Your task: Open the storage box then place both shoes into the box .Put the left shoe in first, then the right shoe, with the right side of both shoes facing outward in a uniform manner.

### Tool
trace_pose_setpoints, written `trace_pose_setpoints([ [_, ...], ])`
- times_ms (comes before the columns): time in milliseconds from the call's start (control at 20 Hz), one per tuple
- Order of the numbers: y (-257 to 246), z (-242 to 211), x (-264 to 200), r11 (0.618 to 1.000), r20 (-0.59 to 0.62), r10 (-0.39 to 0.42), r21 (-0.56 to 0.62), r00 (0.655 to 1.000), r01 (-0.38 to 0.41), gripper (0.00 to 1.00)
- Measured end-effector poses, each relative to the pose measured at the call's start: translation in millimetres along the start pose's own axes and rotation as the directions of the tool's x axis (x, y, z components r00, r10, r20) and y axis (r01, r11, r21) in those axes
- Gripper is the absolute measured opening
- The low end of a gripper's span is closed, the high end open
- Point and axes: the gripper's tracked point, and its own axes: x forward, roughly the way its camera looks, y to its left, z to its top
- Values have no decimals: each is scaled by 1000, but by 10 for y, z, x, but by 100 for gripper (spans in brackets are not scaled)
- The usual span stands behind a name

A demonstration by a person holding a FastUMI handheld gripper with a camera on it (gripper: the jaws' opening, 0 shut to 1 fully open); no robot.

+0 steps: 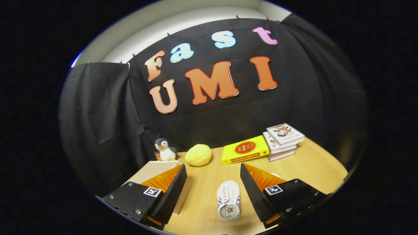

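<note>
A pale wooden bench (pixel 209 199) fills the booth floor, black cloth behind. Nearest, the tool (pixel 214 182) hangs with fingers spread wide and empty, straddling a small white shoe (pixel 228 200) that lies between them, heel toward the camera (likely lined up for a grasp). The box (pixel 156 169) sits behind the left finger, lid apparently shut. Beyond stand a penguin toy (pixel 165 149), a yellow ball (pixel 198 155) and stacked books (pixel 282 140).
</note>
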Motion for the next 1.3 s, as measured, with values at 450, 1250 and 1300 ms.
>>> trace_pose_setpoints([
  [450,492,-729,469,905,-316,298,395,901,-161,98],
  [1250,1181,-1418,1089,690,-442,611,703,656,-169,98],
  [1300,1196,-1475,1108,694,-451,615,700,647,-172,98],
])
